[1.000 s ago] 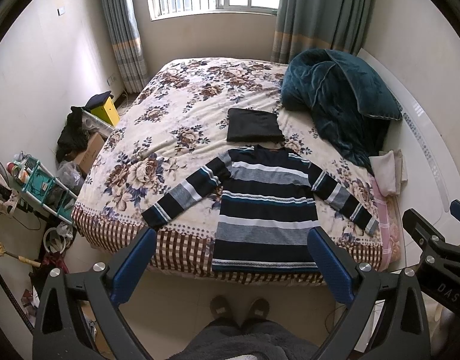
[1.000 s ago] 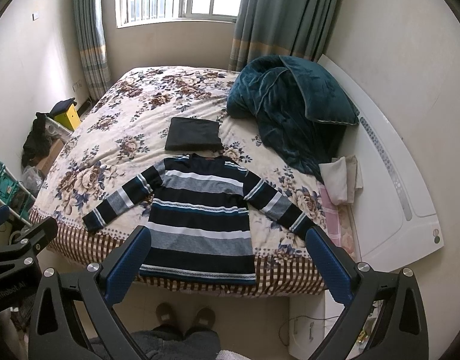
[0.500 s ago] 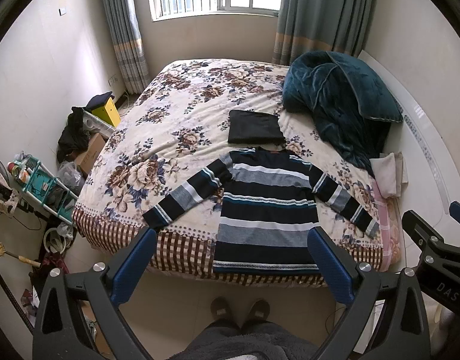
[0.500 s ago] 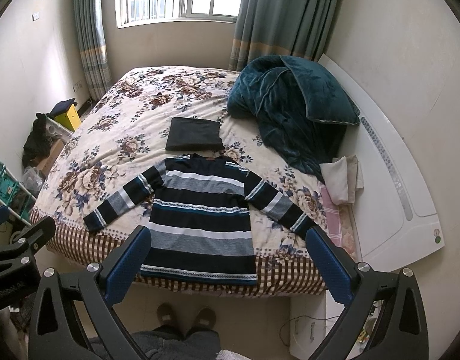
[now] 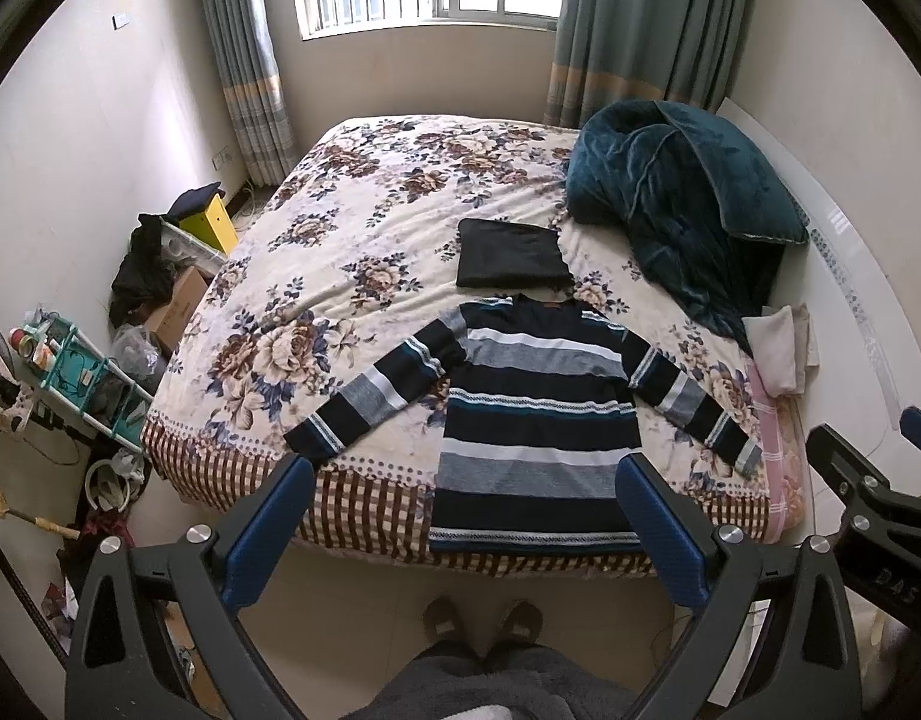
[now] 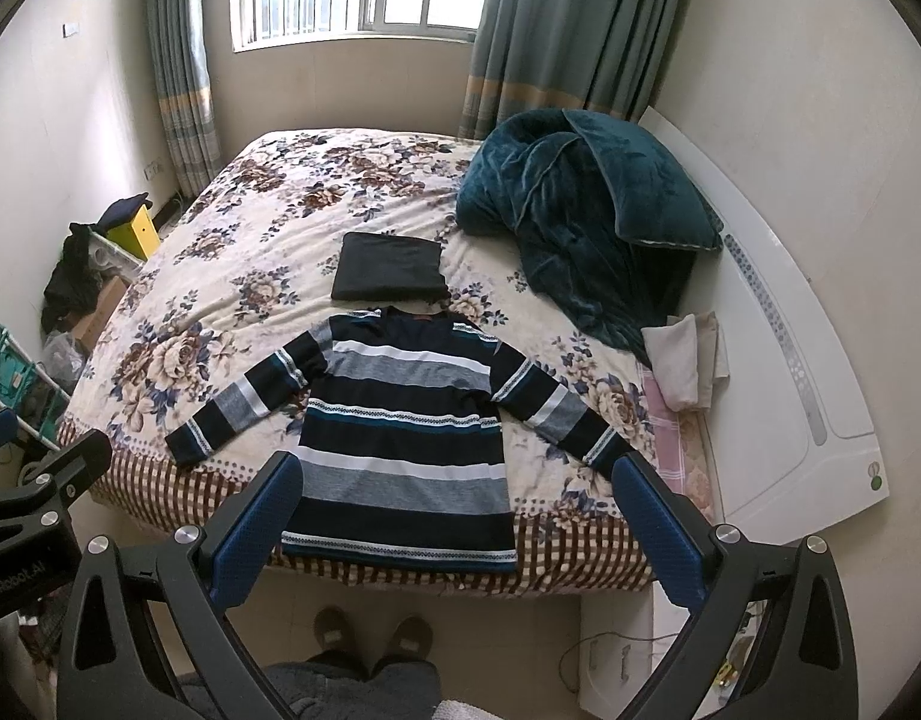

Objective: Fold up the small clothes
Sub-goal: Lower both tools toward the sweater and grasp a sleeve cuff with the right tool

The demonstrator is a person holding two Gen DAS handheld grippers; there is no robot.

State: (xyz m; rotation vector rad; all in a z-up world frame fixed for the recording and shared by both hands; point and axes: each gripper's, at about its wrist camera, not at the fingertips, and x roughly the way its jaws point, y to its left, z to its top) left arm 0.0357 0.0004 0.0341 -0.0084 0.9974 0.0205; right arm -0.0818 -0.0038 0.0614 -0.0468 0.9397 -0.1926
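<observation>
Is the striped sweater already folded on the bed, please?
No, the striped sweater lies spread flat on the bed with both sleeves stretched out to the sides, below the folded dark garment.

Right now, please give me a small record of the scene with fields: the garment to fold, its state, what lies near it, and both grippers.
garment: striped sweater
state: spread flat on the bed, sleeves out to both sides, hem over the near edge
beyond the collar: folded black cloth
right side of bed: teal blanket, heaped; folded pale cloths
left gripper: fingers open, empty, above the floor before the bed
right gripper: fingers open, empty, same height
folding: not yet begun
</observation>
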